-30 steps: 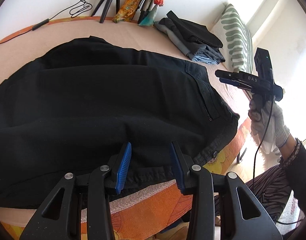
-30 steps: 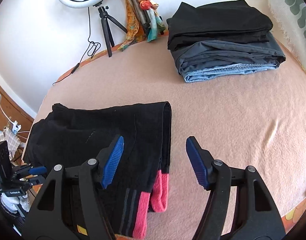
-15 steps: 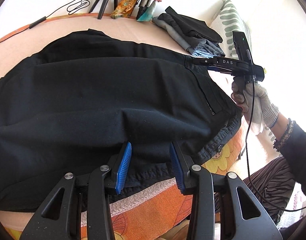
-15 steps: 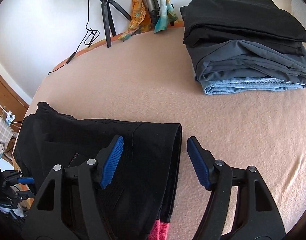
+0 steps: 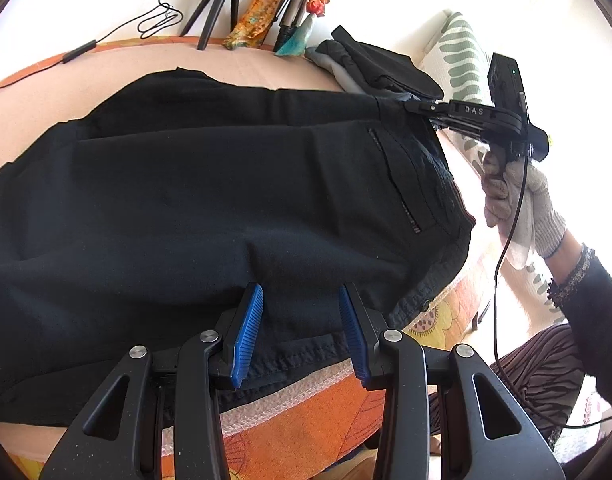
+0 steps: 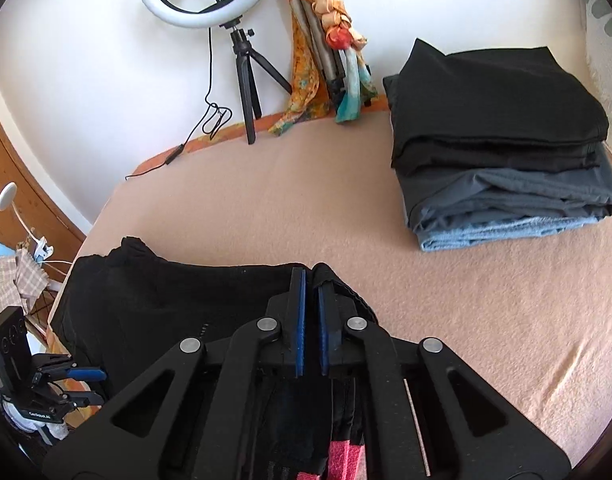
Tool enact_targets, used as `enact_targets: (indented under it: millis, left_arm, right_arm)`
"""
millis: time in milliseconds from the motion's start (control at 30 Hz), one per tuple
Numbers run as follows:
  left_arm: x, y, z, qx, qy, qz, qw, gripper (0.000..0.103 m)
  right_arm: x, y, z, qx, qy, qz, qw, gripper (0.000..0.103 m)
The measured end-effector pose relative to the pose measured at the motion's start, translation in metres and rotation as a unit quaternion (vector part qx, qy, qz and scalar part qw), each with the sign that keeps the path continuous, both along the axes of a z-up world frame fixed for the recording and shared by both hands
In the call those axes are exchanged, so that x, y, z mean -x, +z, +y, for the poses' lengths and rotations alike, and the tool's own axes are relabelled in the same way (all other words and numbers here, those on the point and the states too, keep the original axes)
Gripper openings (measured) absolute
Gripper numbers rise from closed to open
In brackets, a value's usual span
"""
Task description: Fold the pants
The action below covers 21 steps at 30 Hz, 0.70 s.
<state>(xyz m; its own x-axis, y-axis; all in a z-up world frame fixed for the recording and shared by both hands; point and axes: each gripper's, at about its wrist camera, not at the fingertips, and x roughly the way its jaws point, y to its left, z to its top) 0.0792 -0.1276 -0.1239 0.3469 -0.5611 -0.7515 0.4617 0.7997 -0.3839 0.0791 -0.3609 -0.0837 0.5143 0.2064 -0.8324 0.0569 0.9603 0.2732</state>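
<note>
Black pants (image 5: 210,200) lie spread on the peach-covered bed, waistband toward the near right edge; they also show in the right wrist view (image 6: 166,304). My left gripper (image 5: 300,312) is open, its blue pads straddling the pants fabric near the waistband. My right gripper (image 6: 310,300) is shut on the far corner of the pants' waist; it also shows in the left wrist view (image 5: 415,107), held by a gloved hand. A pink-striped cuff (image 6: 343,456) hangs below the right gripper.
A stack of folded pants (image 6: 501,148) sits at the bed's far right. A ring light on a tripod (image 6: 242,80) and scarves (image 6: 325,64) stand by the wall. A leaf-print pillow (image 5: 461,64) lies at the right. The bed edge (image 5: 306,416) is just under my left gripper.
My right gripper moved onto the far waist corner and shut on it. My left gripper stayed open over the near waistband and edged slightly forward.
</note>
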Motion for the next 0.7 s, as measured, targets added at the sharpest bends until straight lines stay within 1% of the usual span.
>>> enact_targets:
  millis: [100,133,200,267,367,433,467,533,633,700]
  left_arm:
    - [0.0,-0.008,-0.007,-0.009,-0.008,0.008,0.9999,0.038]
    - [0.0,-0.007,-0.009,-0.013,-0.01,0.001,0.9999,0.038]
    - [0.001,-0.006,-0.013,-0.022,-0.014,-0.006,0.9997,0.038]
    - [0.002,-0.007,-0.013,-0.02,-0.013,-0.006,0.9997,0.039]
    - [0.005,-0.007,-0.012,-0.017,-0.012,-0.005,0.9998,0.039]
    - [0.007,-0.004,-0.009,-0.009,-0.006,-0.001,0.9999,0.039]
    - [0.009,-0.003,-0.005,-0.006,-0.002,-0.002,1.0,0.039]
    - [0.013,0.003,0.001,-0.004,0.008,-0.01,0.9999,0.039]
    - [0.019,0.015,0.016,0.0,0.029,-0.029,0.9992,0.039]
    - [0.023,0.021,0.029,0.002,0.046,-0.037,0.9983,0.039]
  right_arm:
    - [-0.009,-0.016,0.005,0.026,-0.004,0.023,0.999,0.005]
    - [-0.01,-0.023,0.005,0.031,-0.007,0.035,0.999,0.005]
    - [-0.015,-0.038,0.007,0.058,-0.001,0.055,0.997,0.005]
    - [-0.016,-0.045,0.012,0.082,0.003,0.065,0.995,0.005]
    - [-0.018,-0.039,0.01,0.084,-0.005,0.07,0.994,0.006]
    - [-0.016,-0.031,0.01,0.083,-0.008,0.063,0.995,0.01]
    - [-0.016,-0.026,0.013,0.088,-0.005,0.059,0.994,0.01]
    - [-0.014,-0.017,0.021,0.107,0.002,0.047,0.993,0.017]
    - [-0.014,-0.007,0.028,0.12,0.001,0.04,0.992,0.02]
    - [-0.017,-0.007,0.027,0.123,-0.005,0.048,0.991,0.02]
